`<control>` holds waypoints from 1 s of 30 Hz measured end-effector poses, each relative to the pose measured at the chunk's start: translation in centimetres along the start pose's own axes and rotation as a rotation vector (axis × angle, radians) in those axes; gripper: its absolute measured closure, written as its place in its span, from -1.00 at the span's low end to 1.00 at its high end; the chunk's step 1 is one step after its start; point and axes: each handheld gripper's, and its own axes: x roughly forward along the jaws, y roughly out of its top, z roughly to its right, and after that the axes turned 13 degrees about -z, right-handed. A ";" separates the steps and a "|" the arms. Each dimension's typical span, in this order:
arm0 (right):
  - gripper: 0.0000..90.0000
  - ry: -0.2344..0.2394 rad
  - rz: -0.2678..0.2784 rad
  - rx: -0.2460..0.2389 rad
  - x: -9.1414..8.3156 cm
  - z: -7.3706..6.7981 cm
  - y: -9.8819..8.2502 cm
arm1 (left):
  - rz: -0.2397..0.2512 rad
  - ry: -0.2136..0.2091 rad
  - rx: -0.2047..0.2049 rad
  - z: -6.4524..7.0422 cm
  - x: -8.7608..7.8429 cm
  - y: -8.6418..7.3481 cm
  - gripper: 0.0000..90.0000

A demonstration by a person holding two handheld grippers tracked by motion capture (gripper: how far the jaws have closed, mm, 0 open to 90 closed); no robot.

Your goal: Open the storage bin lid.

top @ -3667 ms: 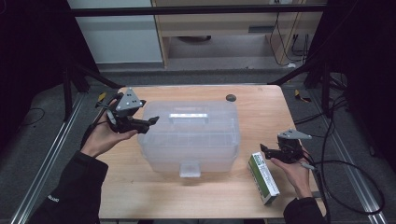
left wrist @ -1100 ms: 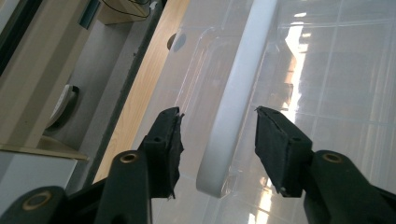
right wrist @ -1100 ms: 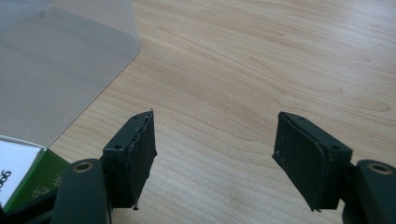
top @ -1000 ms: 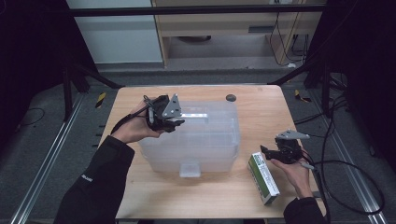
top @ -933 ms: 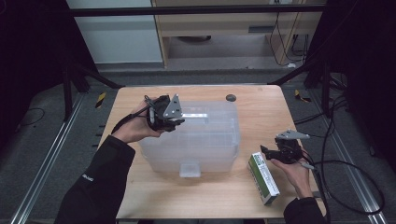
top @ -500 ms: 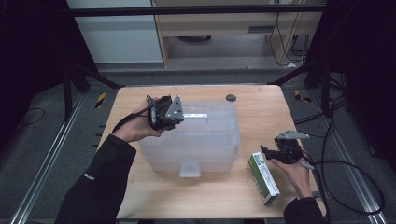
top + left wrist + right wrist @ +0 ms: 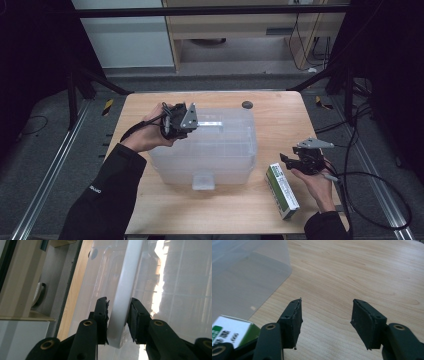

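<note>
Left gripper [image 7: 117, 322] first: my jaws straddle the white handle [image 7: 125, 297] on top of the clear plastic storage box [image 7: 210, 145], one pad on each side of the bar. They've just been closing with the handle between them. In the left gripper view the left pad looks to be touching the bar and the right pad is at most a sliver off, so I read it as gripped or as good as (contact on the right side I can't fully confirm). Jaws are part-way in, about the bar's width. The hold makes sense: the handle is the one narrow, rigid part of that lid, and pinching across it gives a lift point.

Box sits mid tabletop [image 7: 270, 210], lid on, front latch toward me. In the high view the left gripper [image 7: 192, 122] comes in over its top left corner.

Right gripper [image 7: 325, 320]: jaws apart, nothing between them, bare wood under the pads. They've just been narrowing but hold nothing. In the high view it [image 7: 300, 162] hangs just right of the box, beside the far end of the green-and-white carton [image 7: 282, 190] lying flat near the right edge. My guess is it's parked to brace the box or take the carton.

Small dark disc [image 7: 247, 105] near the far edge, well clear.
</note>
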 end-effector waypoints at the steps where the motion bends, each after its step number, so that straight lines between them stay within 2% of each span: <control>1: -0.05 0.000 0.000 0.000 0.0 0.0 0.0 | 0.000 0.000 0.000 0.0 0.0 0.0 0.57; 6: 0.09 0.028 0.029 -0.015 -1.2 -0.6 0.7 | -0.013 0.007 0.018 0.0 -0.1 0.2 0.58; 15: 0.28 0.087 0.078 -0.044 -3.4 -1.8 1.7 | -0.010 0.002 0.011 -0.2 -0.1 0.2 0.58; 20: 0.37 0.123 0.100 -0.088 -4.4 -3.0 2.4 | 0.000 0.000 -0.003 -0.5 0.0 0.2 0.57; 30: 0.53 0.169 0.106 -0.127 -5.5 -4.5 2.9 | 0.013 0.016 -0.035 -1.3 -0.2 0.2 0.55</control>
